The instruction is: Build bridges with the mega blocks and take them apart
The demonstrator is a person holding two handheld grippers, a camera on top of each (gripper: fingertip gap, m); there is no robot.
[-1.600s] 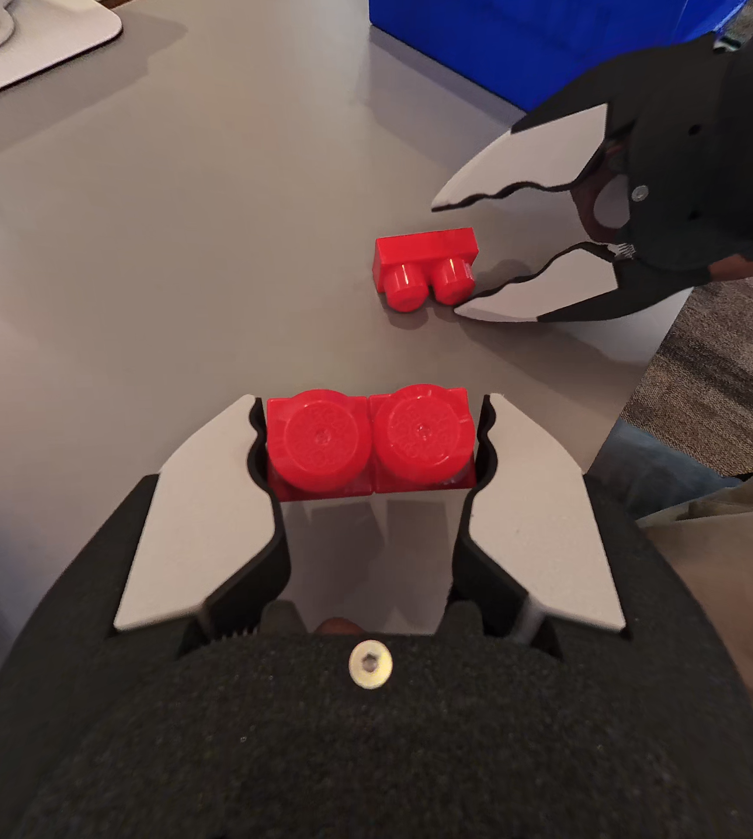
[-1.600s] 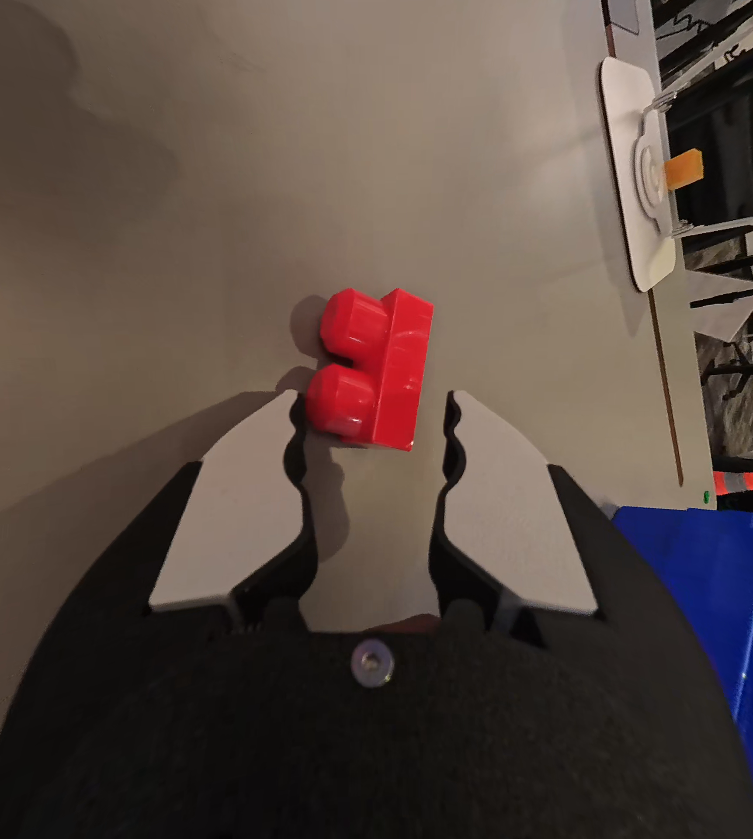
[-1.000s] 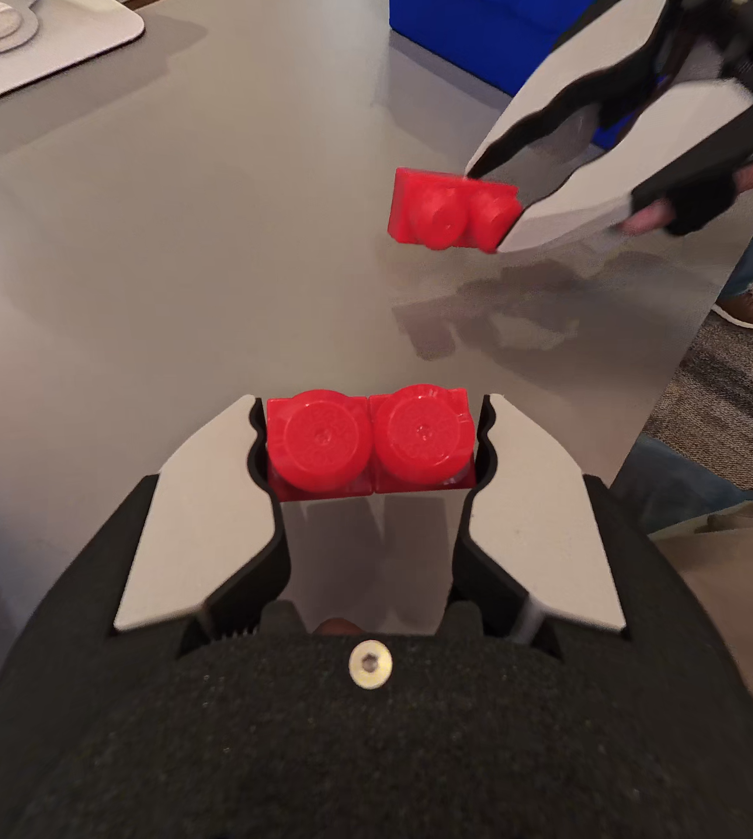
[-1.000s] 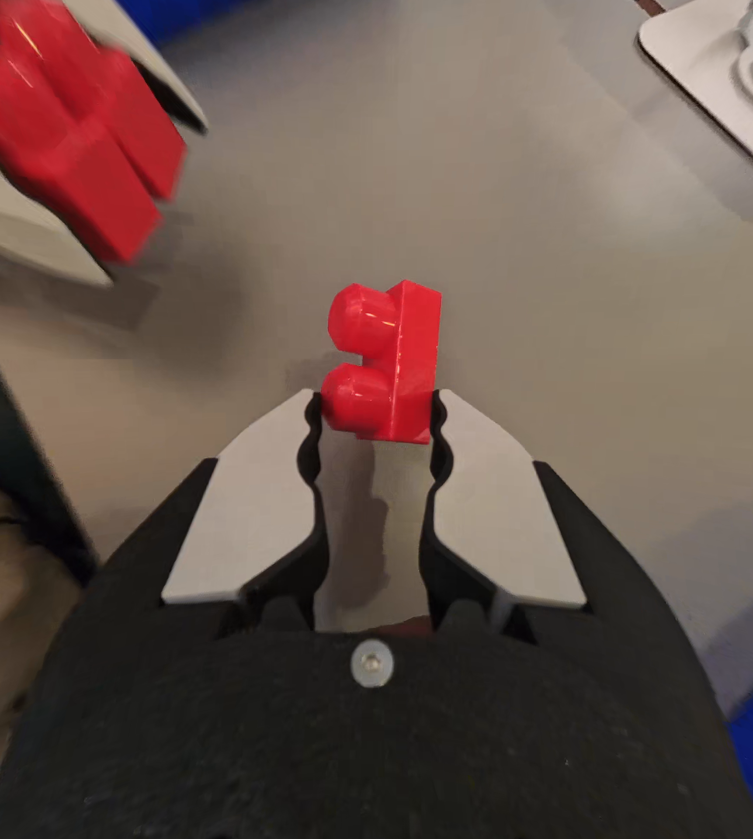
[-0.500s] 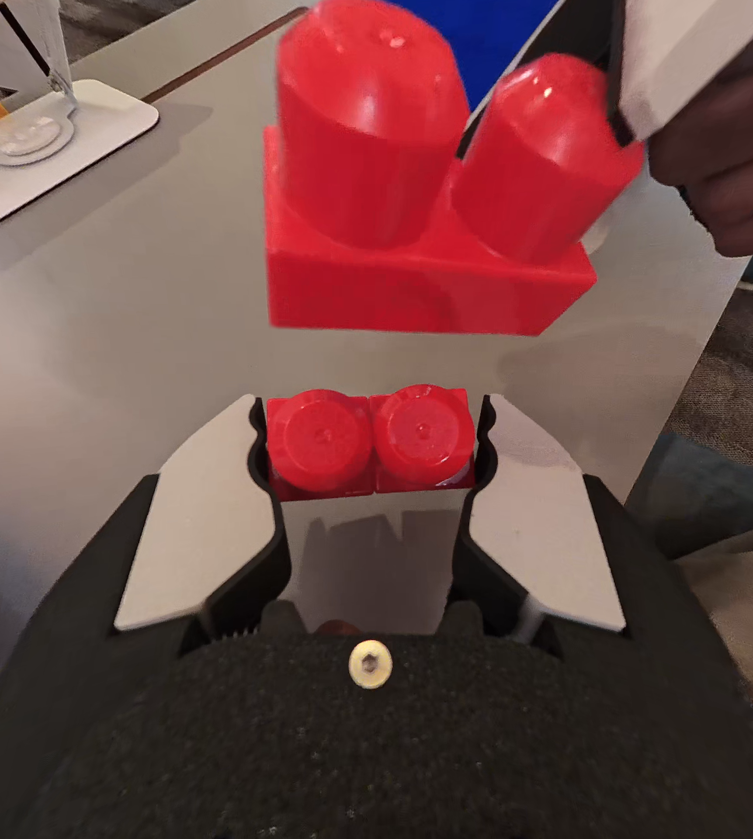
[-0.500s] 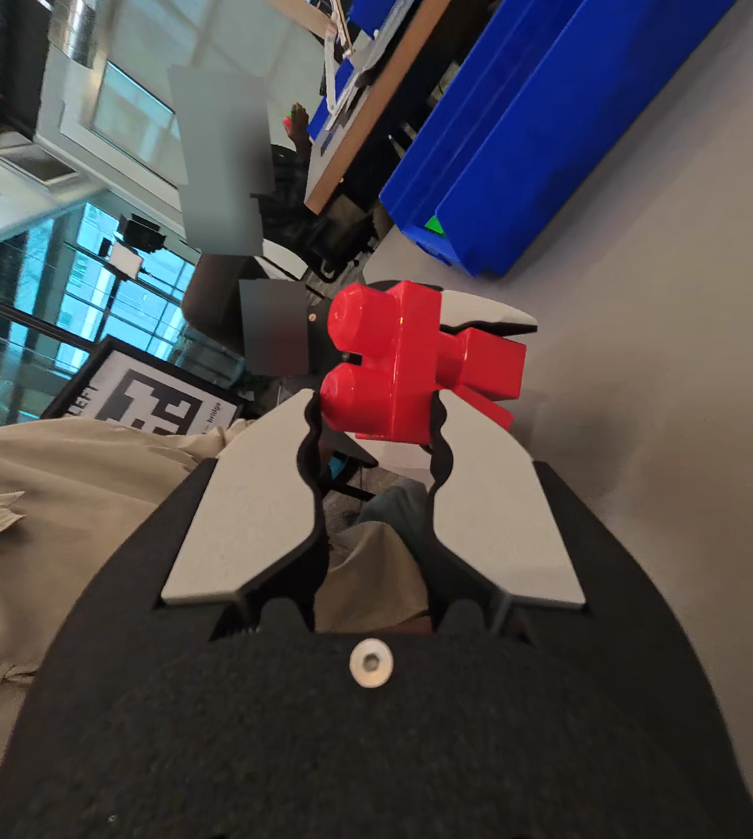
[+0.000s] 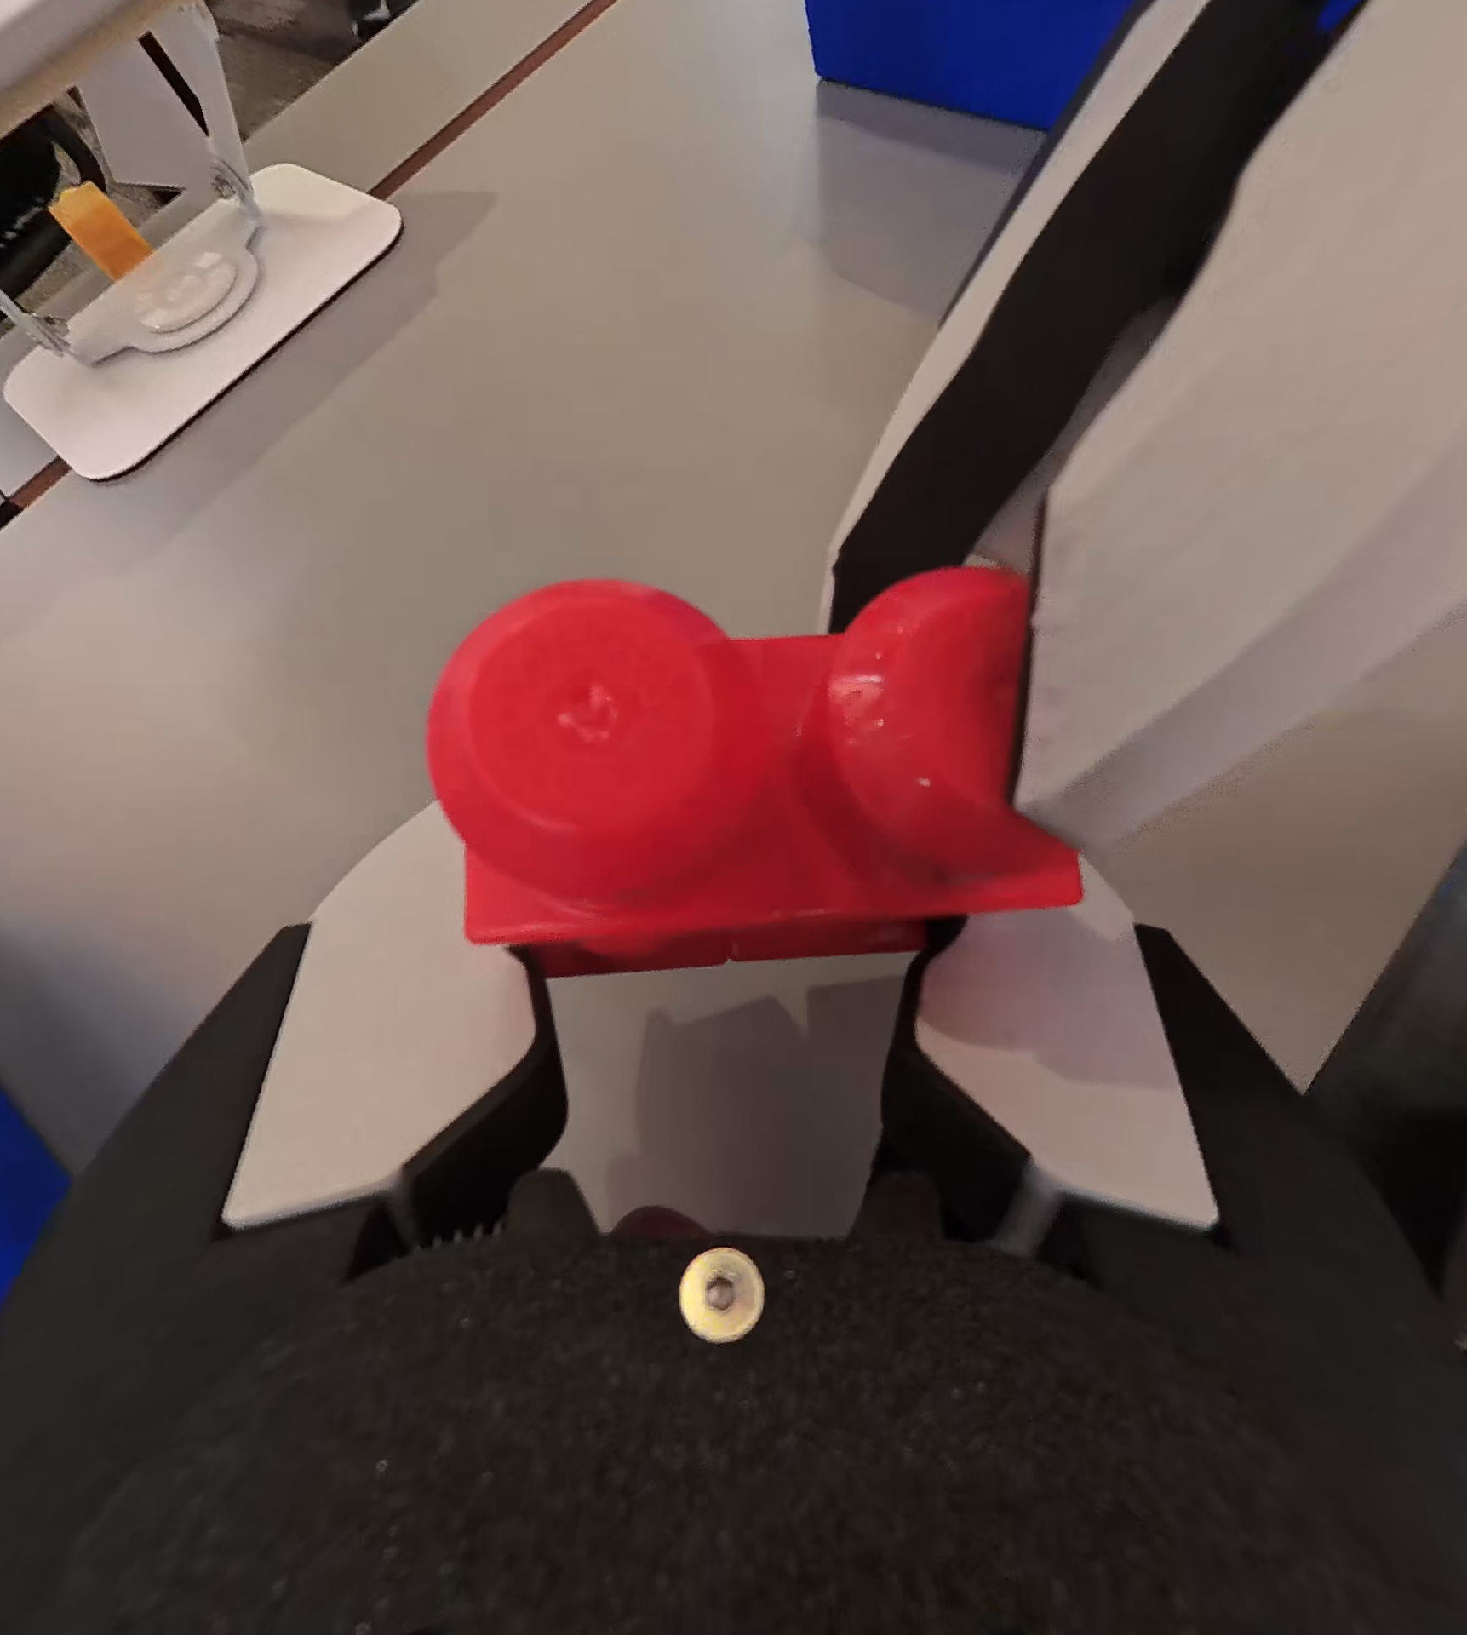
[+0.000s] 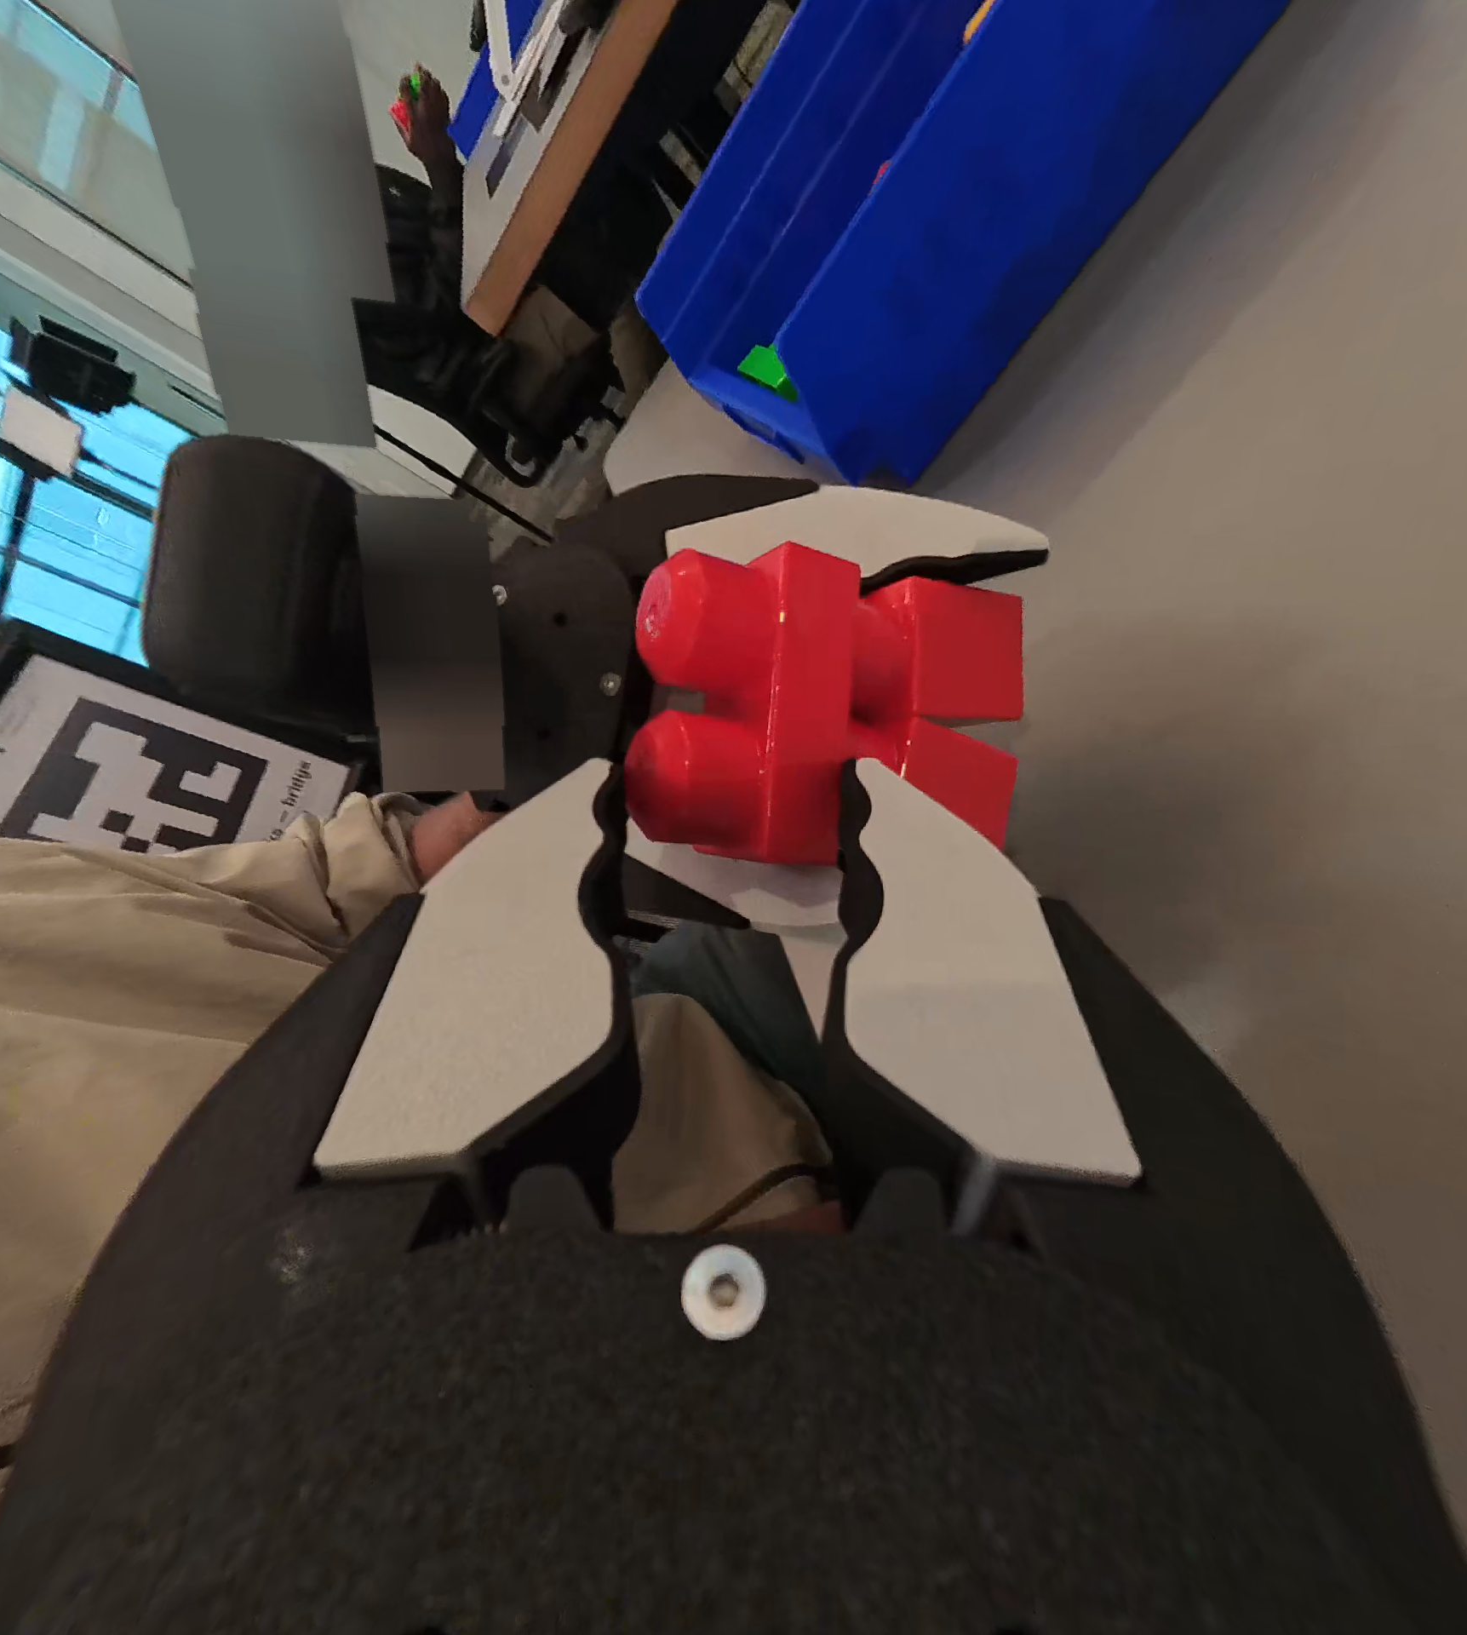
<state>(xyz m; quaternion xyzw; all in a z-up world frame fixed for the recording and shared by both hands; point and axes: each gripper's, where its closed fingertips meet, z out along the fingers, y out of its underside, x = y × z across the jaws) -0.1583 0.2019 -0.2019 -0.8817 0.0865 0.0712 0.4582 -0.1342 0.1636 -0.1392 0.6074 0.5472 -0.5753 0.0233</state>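
Observation:
Two red two-stud mega blocks are held together in the air above the grey table (image 7: 535,372). My left gripper (image 7: 729,955) is shut on the lower block (image 7: 729,953), which shows only as a thin strip. My right gripper (image 8: 734,779) is shut on the other block (image 8: 747,708), which sits over the first one's studs (image 7: 676,752). In the right wrist view the left-held block (image 8: 951,690) lies behind, with part of a stud showing between the two. The right gripper's fingers (image 7: 1243,460) reach in from the upper right.
Blue bins (image 8: 933,265) stand on the table, also at the far edge in the left wrist view (image 7: 933,53). A white stand base (image 7: 208,327) with an orange piece is at the far left. A person's beige sleeve (image 8: 93,1017) and a black-and-white marker board (image 8: 137,779) are close by.
The right gripper shut on the block lying on the table, lifted it, turned it and brought it onto the studs of the block in the left gripper. The left gripper stayed shut.

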